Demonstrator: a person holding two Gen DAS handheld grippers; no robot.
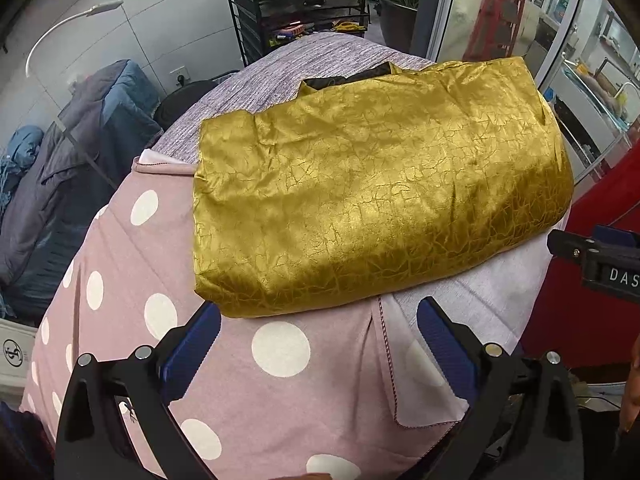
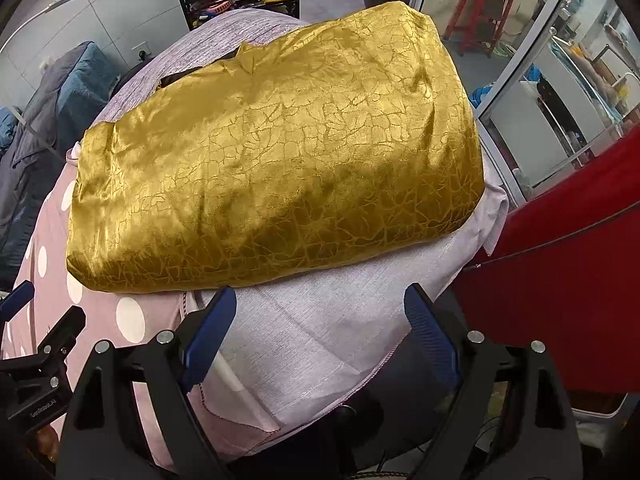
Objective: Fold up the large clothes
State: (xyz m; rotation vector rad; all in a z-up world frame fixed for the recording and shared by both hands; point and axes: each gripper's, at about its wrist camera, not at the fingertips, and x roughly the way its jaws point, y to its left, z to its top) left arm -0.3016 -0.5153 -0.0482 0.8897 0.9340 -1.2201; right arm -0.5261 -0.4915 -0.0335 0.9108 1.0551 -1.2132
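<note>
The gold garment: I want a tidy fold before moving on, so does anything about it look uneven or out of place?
Mostly neat: the gold garment lies as a compact rectangle. At its far edge a dark lining peeks out beside a small upturned flap, so that edge is not flush. Both grippers are open, off the cloth.

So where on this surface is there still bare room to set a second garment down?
Free: the polka-dot cloth left of the folded gold garment, the pale lilac cloth between it and the open right gripper, and a grey striped strip behind. The middle is filled. The left gripper is also open.
</note>
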